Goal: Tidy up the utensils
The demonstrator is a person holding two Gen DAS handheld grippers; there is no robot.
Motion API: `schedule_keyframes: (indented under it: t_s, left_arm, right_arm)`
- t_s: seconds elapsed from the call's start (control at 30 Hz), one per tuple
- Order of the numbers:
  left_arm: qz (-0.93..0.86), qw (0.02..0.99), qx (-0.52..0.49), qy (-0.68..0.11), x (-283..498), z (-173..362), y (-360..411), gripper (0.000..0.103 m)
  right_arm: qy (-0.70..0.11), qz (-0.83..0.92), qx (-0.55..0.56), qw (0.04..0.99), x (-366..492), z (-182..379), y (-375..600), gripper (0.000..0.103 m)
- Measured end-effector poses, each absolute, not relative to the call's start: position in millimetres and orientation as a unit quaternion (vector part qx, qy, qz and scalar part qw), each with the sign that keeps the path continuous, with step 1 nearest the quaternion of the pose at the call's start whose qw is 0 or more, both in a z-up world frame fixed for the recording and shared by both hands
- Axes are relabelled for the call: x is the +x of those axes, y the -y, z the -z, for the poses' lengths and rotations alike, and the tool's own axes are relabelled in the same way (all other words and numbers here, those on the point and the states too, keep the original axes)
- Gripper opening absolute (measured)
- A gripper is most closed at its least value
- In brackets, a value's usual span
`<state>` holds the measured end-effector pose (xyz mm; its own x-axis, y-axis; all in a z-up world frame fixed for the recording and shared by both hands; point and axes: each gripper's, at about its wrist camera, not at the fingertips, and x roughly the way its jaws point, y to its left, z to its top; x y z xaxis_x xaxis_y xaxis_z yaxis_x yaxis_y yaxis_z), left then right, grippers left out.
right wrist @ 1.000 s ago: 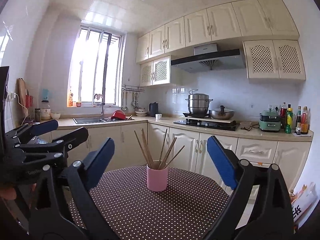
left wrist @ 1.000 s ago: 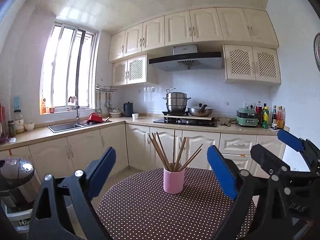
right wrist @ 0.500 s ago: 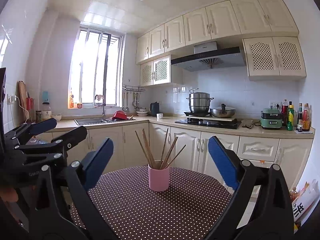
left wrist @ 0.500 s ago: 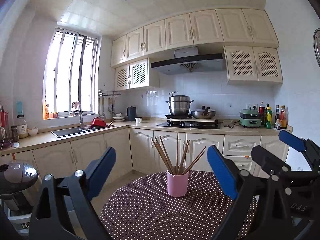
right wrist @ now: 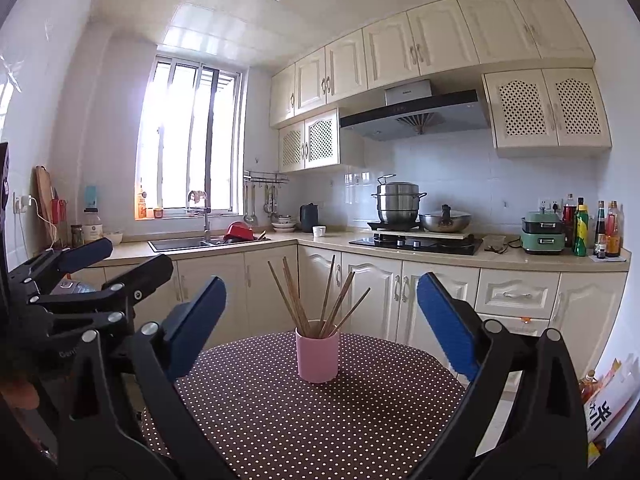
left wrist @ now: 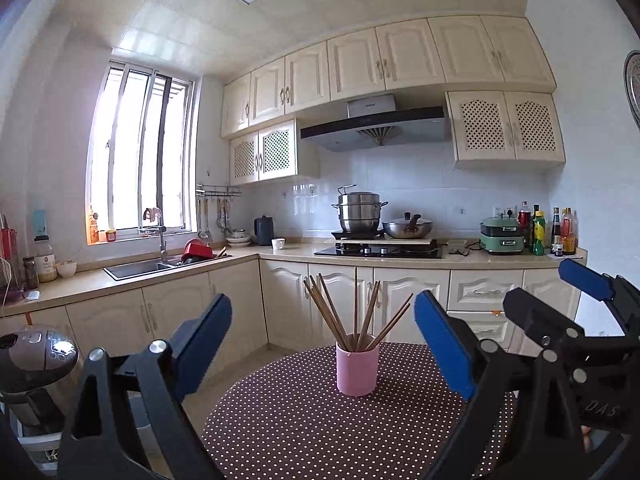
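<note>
A pink cup (left wrist: 357, 369) stands upright on a round table with a brown polka-dot cloth (left wrist: 288, 432). Several wooden chopsticks (left wrist: 354, 316) stand fanned out in it. My left gripper (left wrist: 322, 344) is open and empty, held above the table's near side, with the cup ahead between its blue pads. My right gripper (right wrist: 320, 326) is open and empty, also facing the cup (right wrist: 317, 355) and chopsticks (right wrist: 320, 300). The right gripper shows at the right of the left wrist view (left wrist: 560, 300). The left gripper shows at the left of the right wrist view (right wrist: 100, 264).
Kitchen counters with cream cabinets (left wrist: 240, 308) run behind the table, with a sink (left wrist: 138, 269), a stove with pots (left wrist: 380, 240) and bottles (left wrist: 548, 232). A rice cooker (left wrist: 36, 360) stands at the left, below table height.
Both views have shifted slightly: the cup sits a little lower and further right in each frame. Both grippers stay open and empty.
</note>
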<state>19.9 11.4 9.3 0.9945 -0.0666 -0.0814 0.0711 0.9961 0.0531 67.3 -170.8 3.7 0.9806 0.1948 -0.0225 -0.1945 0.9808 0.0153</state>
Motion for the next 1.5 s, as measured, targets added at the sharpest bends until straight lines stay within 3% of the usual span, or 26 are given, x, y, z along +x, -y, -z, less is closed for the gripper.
schedule_keyframes:
  t_s: [1.5]
  left_arm:
    - [0.021,0.999,0.031,-0.029,20,-5,0,0.091]
  right_arm:
    - [-0.02,-0.104,0.013,0.994,72,-1,166,0.095]
